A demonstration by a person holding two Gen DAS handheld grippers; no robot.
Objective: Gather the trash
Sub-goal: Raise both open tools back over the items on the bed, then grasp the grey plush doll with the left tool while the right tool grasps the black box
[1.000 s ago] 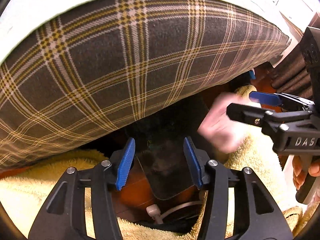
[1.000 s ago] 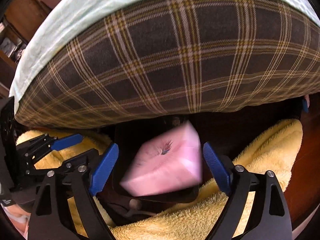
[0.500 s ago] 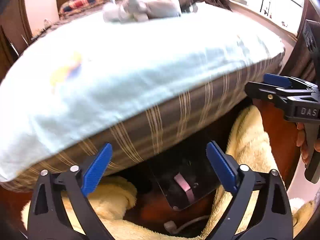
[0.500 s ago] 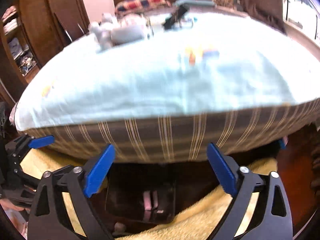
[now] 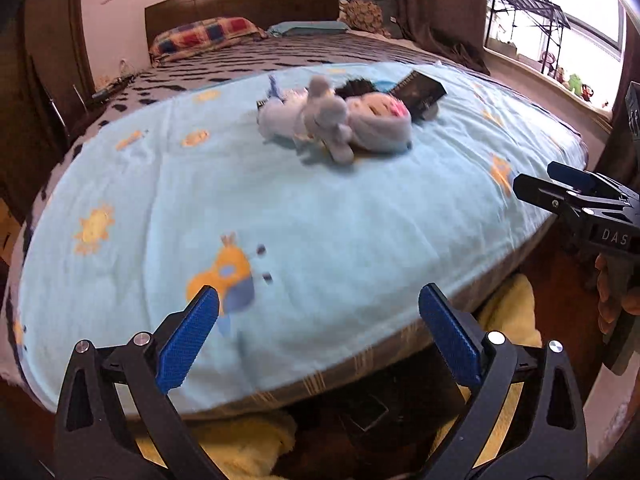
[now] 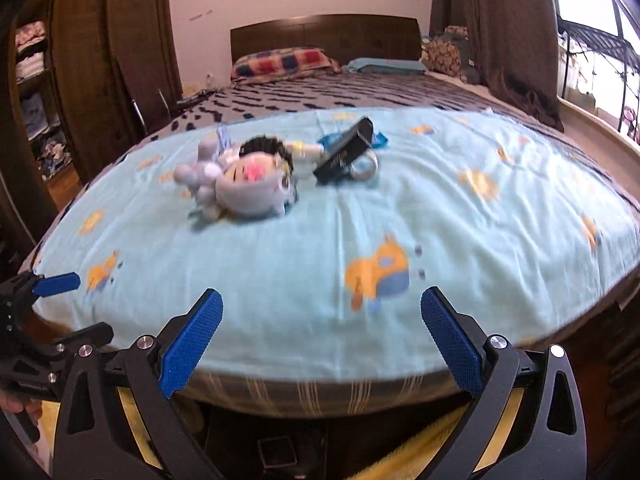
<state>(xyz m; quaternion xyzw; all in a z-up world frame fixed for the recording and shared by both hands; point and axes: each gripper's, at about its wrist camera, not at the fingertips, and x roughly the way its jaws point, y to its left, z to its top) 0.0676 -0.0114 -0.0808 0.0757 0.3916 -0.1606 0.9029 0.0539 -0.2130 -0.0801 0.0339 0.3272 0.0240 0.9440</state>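
My left gripper [image 5: 318, 336] fills the lower edge of the left wrist view, its blue pads spread as wide as they go with nothing between them; its jaws have just been opening. My right gripper [image 6: 320, 336] sits likewise at the bottom of its own view, pads fully spread and empty, its jaws also just opened. Below and between the fingers, at bottom centre, a dark bin [image 6: 276, 450] stands on the floor amid a yellow towel [image 5: 248, 440], under the bed's plaid edge [image 6: 320, 394]. Above that, the light blue cartoon-print sheet [image 5: 320, 220] occupies the middle of both frames. Toward upper centre lie a grey plush toy [image 6: 244, 188], a black box [image 6: 346, 152] just beside it, and a white ring-shaped item [image 6: 366, 166] touching the box; motion blur keeps me from telling which is trash. Furthest back are pillows [image 6: 280, 62] and headboard [image 6: 324, 36]. I judge that one drop is finished and the hunt for the next piece is on: the next move calls for reaching across the sheet to that cluster and closing on a small item.
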